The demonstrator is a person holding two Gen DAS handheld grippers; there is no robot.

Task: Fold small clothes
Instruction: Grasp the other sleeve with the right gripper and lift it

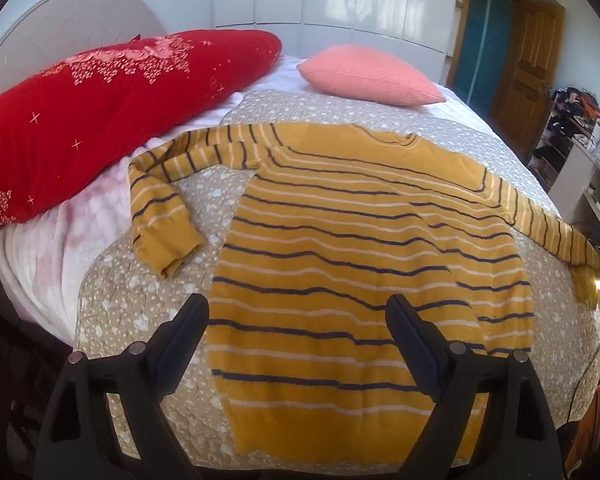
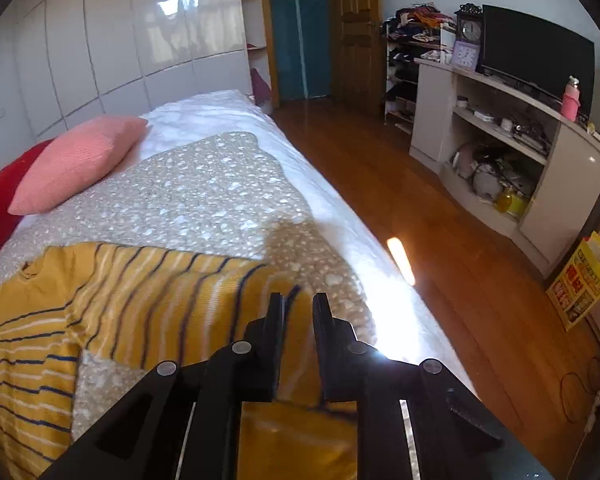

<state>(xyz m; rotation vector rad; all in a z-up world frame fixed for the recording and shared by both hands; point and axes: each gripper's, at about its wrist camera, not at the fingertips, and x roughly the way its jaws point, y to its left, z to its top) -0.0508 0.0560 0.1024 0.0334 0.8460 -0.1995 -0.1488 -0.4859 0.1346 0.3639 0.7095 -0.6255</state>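
Now the left gripper (image 1: pixel 296 320) hovers wide open over the sweater (image 1: pixel 364 264), spread lower centre. Only the right wrist view shows the right gripper (image 2: pixel 298 304) pinching the sleeve (image 2: pixel 204 292).

Bed (image 1: pixel 440 128) with a spotted beige quilt (image 1: pixel 140 304). A striped yellow sweater (image 1: pixel 340 260) lies flat across the quilt; a red pillow (image 1: pixel 112 112) and a pink cushion (image 1: pixel 372 76) rest toward the head end.
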